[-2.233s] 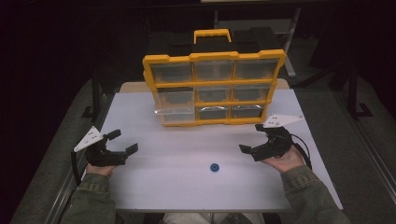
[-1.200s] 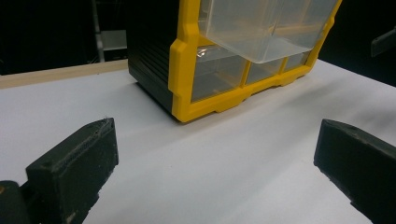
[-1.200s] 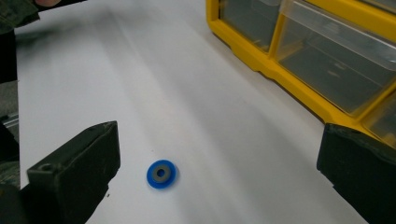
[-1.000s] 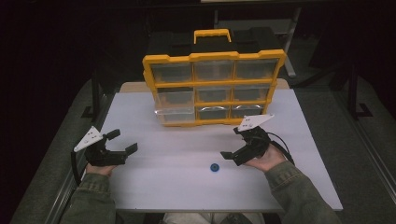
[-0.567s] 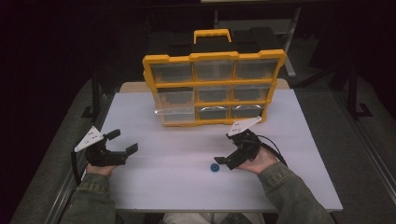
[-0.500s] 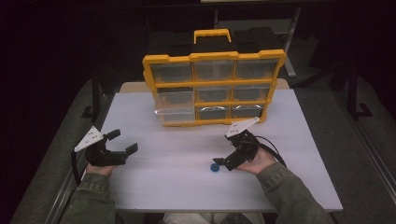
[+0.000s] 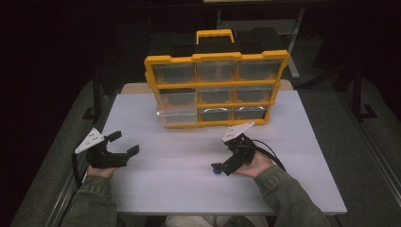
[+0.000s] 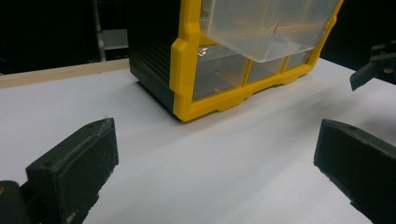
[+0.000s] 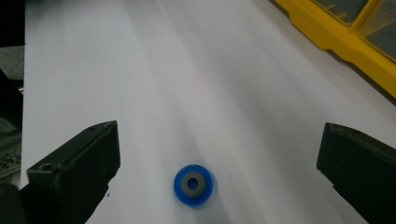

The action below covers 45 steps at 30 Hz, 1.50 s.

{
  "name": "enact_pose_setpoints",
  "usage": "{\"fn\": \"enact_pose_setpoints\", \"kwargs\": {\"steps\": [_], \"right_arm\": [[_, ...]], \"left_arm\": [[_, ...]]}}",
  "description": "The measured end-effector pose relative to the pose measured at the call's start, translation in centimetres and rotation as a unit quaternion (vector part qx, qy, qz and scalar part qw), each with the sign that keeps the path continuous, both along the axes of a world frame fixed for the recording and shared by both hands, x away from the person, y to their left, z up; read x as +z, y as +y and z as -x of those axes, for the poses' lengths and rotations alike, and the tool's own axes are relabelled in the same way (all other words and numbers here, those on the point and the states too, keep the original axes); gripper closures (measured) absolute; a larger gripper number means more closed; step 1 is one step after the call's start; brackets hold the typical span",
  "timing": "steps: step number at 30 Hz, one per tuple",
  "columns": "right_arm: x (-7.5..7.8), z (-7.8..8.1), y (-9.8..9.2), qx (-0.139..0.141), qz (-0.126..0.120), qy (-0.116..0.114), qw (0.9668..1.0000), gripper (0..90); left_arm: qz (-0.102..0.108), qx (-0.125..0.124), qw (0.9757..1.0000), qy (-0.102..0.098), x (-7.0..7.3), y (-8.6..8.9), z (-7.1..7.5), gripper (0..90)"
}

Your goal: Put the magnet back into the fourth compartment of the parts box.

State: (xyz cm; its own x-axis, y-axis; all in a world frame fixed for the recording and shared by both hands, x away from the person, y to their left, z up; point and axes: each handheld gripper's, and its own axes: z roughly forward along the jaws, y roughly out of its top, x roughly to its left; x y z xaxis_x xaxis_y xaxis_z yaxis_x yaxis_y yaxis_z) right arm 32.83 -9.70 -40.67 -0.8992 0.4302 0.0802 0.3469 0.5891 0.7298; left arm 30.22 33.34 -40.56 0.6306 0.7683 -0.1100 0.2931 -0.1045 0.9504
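Blue and small, a round plastic piece with a grey centre (image 9: 194, 183) lies flat on the white table (image 7: 179, 189), toward my near edge and right of the middle. I have the right gripper (image 7: 222, 168) lowered over it. In the right gripper view its two black jaws stand spread wide, one on each side of the blue piece, and neither touches it. The left gripper (image 7: 124, 144) rests well apart at the table's left side, jaws also spread and empty.

Behind both stands a yellow organiser case (image 7: 217, 90), upright, with rows of clear drawers. One drawer (image 7: 177, 116) in the left column is pulled partly out; the left gripper view shows it jutting forward.

I judge this to be the approach step, just before the pick. The next move, as I see it, calls for settling the right jaws down until they bracket the piece squarely, then closing gently, since so low and flat a thing could slide or slip out.
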Motion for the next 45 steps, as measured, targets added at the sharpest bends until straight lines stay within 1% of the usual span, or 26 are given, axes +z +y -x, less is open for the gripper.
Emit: {"fn": "enact_pose_setpoints", "kwargs": {"steps": [4,11,15,18,20,21,23,26,28,31,36,38,39,40,41,42,43,45], "right_arm": [[-0.4,-0.1,0.5,0.008,0.006,0.002,0.9999,0.0],[-1.4,-0.1,1.4,0.018,0.02,0.013,0.9996,0.0],[-1.7,-0.1,1.6,0.02,0.025,0.015,0.9994,0.0],[-1.9,-0.1,1.8,0.028,0.031,0.012,0.9991,0.0],[-2.0,-0.1,1.8,0.029,0.032,0.013,0.999,0.0],[-2.1,0.0,1.9,0.025,0.032,0.02,0.999,0.0],[-2.3,0.0,2.0,0.025,0.034,0.023,0.9988,0.0],[-2.4,-0.1,2.1,0.028,0.038,0.023,0.9986,0.0],[-2.6,0.0,2.2,0.026,0.038,0.027,0.9986,0.0],[-3.0,0.0,2.2,0.028,0.047,0.031,0.998,0.0],[-3.1,0.1,2.2,0.026,0.055,0.035,0.9976,0.0],[-3.2,0.1,2.1,0.026,0.061,0.038,0.9971,4.2],[-3.2,0.1,2.1,0.026,0.061,0.038,0.9971,4.2],[-3.2,0.1,2.1,0.025,0.066,0.037,0.9968,6.4],[-3.3,0.1,2.0,0.026,0.067,0.043,0.9965,9.7],[-3.3,0.1,2.0,0.026,0.067,0.043,0.9965,9.7],[-3.4,0.2,1.9,0.028,0.07,0.05,0.9959,12.9],[-3.5,0.2,1.8,0.027,0.073,0.05,0.9957,13.9]], "left_arm": [[0.001,-0.001,1.0,0.0,0.0,0.0,0.0,0.0],[0.002,-0.001,1.0,0.0,0.0,0.0,0.0,0.0],[0.004,-0.001,1.0,0.0,0.0,0.0,0.0,0.0],[0.006,-0.003,1.0,-0.001,0.0,0.0,0.0,0.0],[0.005,-0.003,1.0,-0.001,0.0,0.0,0.0,0.0],[0.005,-0.002,1.0,0.0,0.0,0.0,0.0,0.0],[0.006,-0.002,1.0,0.0,0.0,0.1,0.0,0.0],[0.005,-0.002,1.0,0.0,0.0,0.1,0.0,0.0],[0.004,-0.003,1.0,0.0,0.0,0.1,0.0,0.0],[0.004,-0.003,1.0,0.001,0.0,0.1,0.0,0.0],[0.004,-0.003,1.0,0.001,0.0,0.1,0.0,0.0],[0.004,-0.003,1.0,0.001,0.0,0.0,0.0,0.0],[0.004,-0.003,1.0,0.001,0.0,0.0,0.0,0.0],[0.003,-0.003,1.0,0.0,0.0,0.1,0.0,0.0],[0.003,-0.003,1.0,0.0,0.0,0.1,0.0,0.0],[0.003,-0.003,1.0,0.0,0.0,0.0,0.0,0.0],[0.003,-0.003,1.0,0.001,0.0,0.0,0.0,0.0],[0.003,-0.004,1.0,0.001,0.0,0.0,0.0,0.0]]}}
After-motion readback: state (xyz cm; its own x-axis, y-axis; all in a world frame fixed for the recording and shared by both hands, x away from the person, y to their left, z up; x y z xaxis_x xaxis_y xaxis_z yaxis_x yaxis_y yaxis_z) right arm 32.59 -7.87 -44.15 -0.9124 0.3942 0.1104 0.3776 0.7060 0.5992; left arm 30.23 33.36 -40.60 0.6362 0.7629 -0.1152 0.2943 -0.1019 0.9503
